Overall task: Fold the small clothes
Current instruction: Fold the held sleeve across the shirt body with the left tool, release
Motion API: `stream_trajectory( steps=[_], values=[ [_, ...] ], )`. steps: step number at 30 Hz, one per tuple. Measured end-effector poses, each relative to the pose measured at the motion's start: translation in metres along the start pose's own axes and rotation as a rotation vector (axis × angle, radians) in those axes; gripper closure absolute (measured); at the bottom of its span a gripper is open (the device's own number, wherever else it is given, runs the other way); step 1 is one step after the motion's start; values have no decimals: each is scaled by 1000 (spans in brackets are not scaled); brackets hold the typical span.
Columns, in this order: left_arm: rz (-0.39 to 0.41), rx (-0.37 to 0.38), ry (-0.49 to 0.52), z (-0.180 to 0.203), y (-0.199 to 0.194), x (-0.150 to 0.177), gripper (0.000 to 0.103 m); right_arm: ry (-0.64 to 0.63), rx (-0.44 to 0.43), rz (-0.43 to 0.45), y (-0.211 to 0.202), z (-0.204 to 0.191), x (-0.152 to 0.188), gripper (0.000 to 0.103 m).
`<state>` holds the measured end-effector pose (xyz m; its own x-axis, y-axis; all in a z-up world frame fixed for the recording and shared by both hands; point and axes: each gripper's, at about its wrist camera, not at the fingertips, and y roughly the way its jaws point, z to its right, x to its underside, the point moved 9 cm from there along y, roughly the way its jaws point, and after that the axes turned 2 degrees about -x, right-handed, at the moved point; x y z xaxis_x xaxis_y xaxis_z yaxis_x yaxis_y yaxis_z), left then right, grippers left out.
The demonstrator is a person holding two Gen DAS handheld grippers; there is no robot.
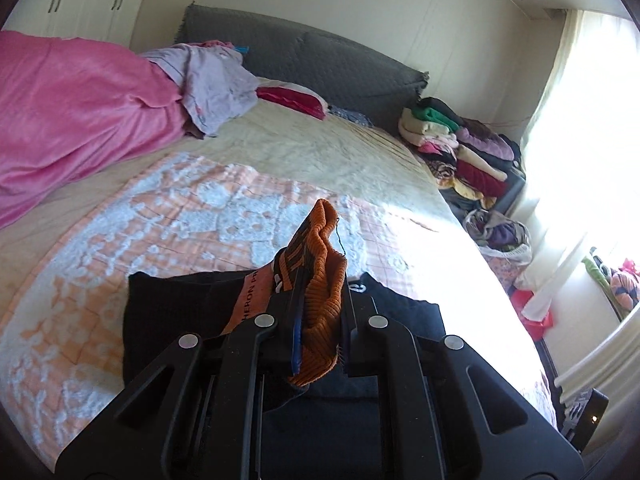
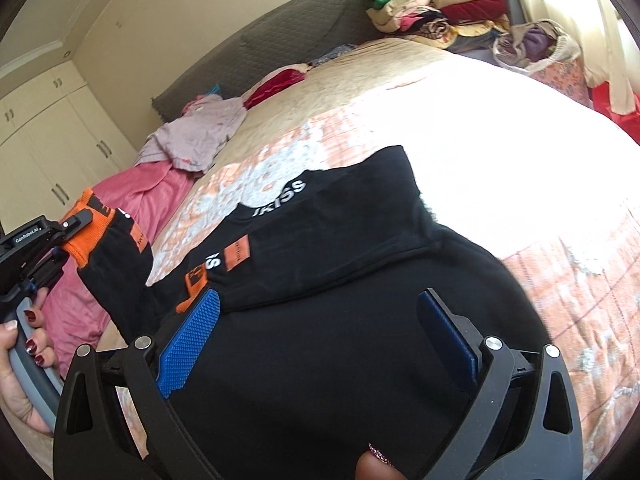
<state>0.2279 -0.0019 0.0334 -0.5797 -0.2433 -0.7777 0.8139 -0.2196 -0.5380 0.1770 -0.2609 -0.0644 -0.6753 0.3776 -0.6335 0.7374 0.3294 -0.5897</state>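
A black sweatshirt (image 2: 340, 320) with white lettering and orange patches lies on the bed's orange-and-white cover (image 2: 560, 280). My left gripper (image 1: 316, 304) is shut on the ribbed orange cuff (image 1: 322, 276) of one sleeve and holds it up off the bed. In the right wrist view that left gripper (image 2: 70, 224) is at the far left, with the cuff (image 2: 80, 250) in it and the black sleeve hanging from it. My right gripper (image 2: 320, 296) stands open just over the sweatshirt's body, and nothing is between its blue pads (image 2: 188, 344).
A pink blanket (image 1: 72, 120) and a lilac garment (image 1: 212, 84) lie at the bed's far left, with a red pillow (image 1: 292, 98) by the grey headboard (image 1: 320, 60). Folded clothes (image 1: 460, 148) and a bag (image 1: 500, 236) sit beside the bed. A hand (image 2: 20, 360) holds the left gripper's handle.
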Motion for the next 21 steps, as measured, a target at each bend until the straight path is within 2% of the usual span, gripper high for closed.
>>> stream_trajectory(
  steps=[5, 15, 17, 19, 21],
  values=[
    [-65, 52, 35, 33, 32, 22, 96, 49, 28, 19, -7, 26, -5, 5],
    [-218, 122, 66, 52, 85, 75, 95, 97, 50, 23, -4, 52, -8, 5],
    [-240, 147, 73, 53, 93, 83, 93, 103, 55, 18, -2, 55, -9, 5],
    [-253, 181, 78, 57, 97, 90, 79, 102, 60, 16, 1, 55, -10, 5],
    [-250, 198, 93, 58, 99, 93, 70, 93, 67, 13, 5, 54, -11, 5]
  ],
)
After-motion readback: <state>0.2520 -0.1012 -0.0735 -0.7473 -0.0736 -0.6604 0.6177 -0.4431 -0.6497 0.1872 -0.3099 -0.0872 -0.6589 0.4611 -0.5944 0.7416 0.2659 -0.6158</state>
